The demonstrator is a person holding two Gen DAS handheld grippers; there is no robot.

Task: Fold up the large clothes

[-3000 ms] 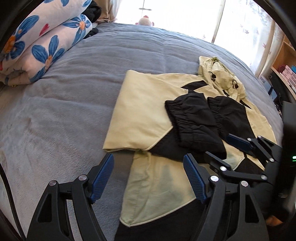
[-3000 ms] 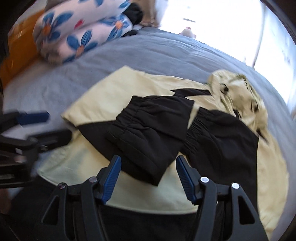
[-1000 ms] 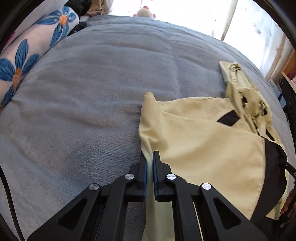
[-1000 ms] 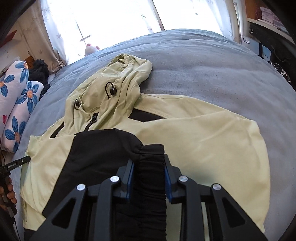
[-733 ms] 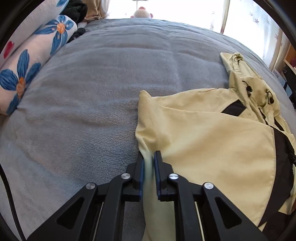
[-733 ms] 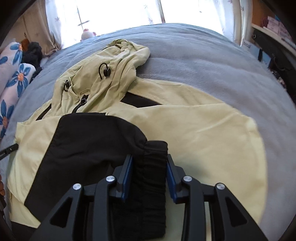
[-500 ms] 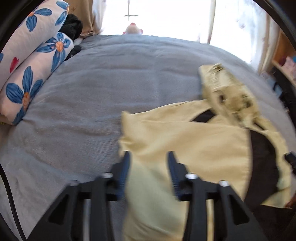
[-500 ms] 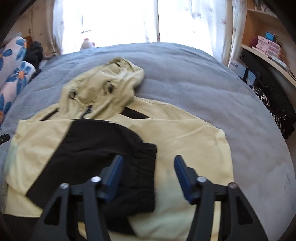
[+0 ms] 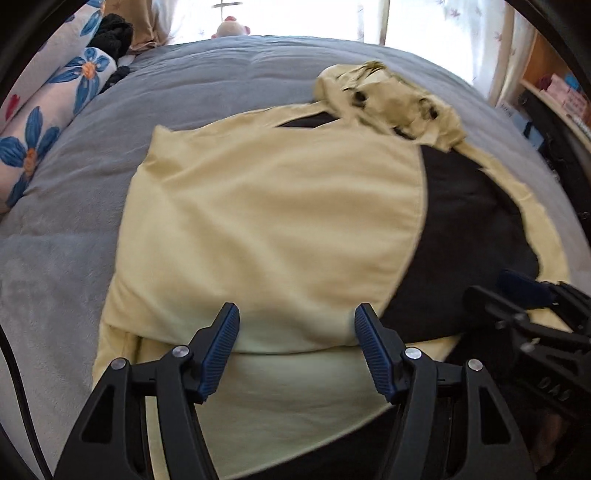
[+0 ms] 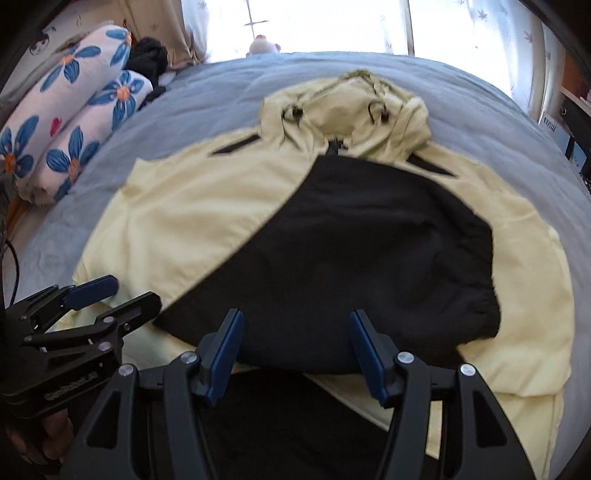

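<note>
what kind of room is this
Most likely a bedroom. A yellow and black jacket lies spread on a wide bed covered by a grey blanket, flower-print pillows are stacked at one side, and a curtained window stands behind the bed.

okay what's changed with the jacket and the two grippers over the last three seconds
Both sleeves were carried outward off the jacket front, then let go: the left gripper released the pale sleeve and is opening; the right gripper, open, released the black sleeve. The hood and bed stayed put.
</note>
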